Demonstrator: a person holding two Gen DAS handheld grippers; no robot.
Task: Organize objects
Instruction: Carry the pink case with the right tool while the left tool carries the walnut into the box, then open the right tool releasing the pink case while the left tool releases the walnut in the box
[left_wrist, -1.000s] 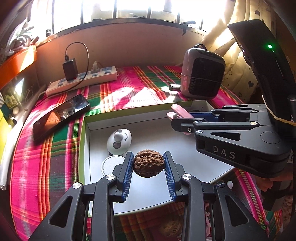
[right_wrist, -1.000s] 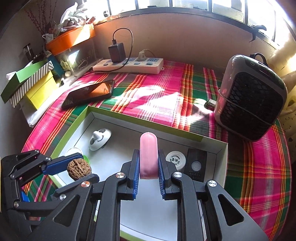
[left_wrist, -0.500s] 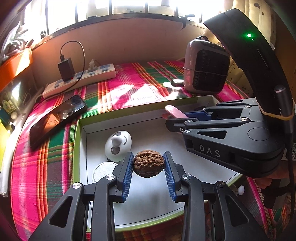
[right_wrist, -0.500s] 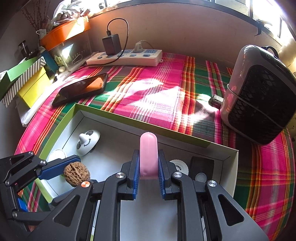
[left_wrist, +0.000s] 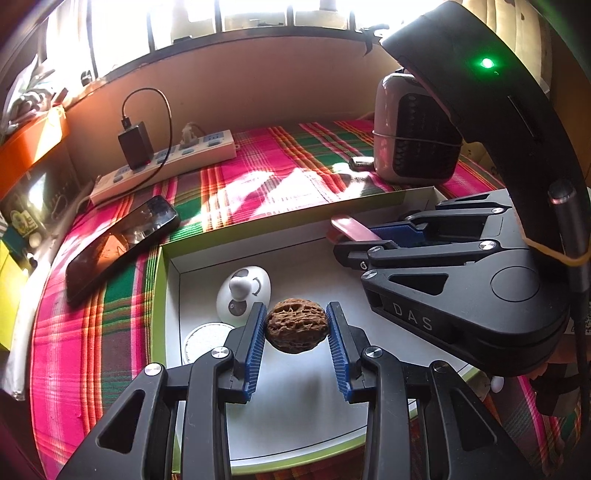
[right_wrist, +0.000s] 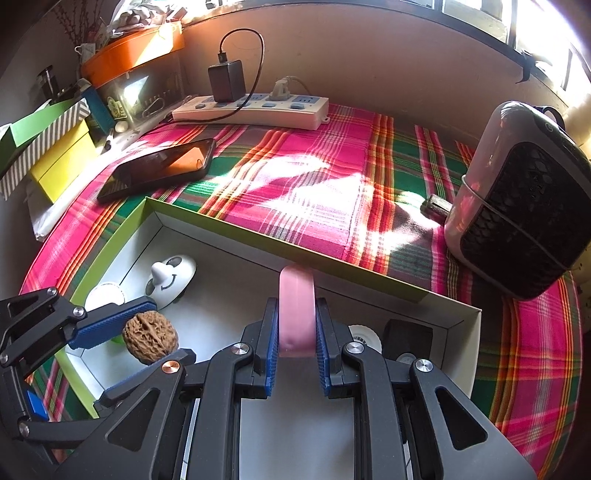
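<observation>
My left hand-held gripper (left_wrist: 296, 326) is clamped on a brown wrinkled walnut (left_wrist: 296, 325), held between the blue pads above the floor of the shallow white box with green rim (left_wrist: 162, 295). My right hand-held gripper (right_wrist: 296, 334) is clamped on a flat pink rounded plastic piece (right_wrist: 296, 308), upright, over the same box, right of the walnut. Box sits on the plaid-covered table (right_wrist: 314, 177).
</observation>
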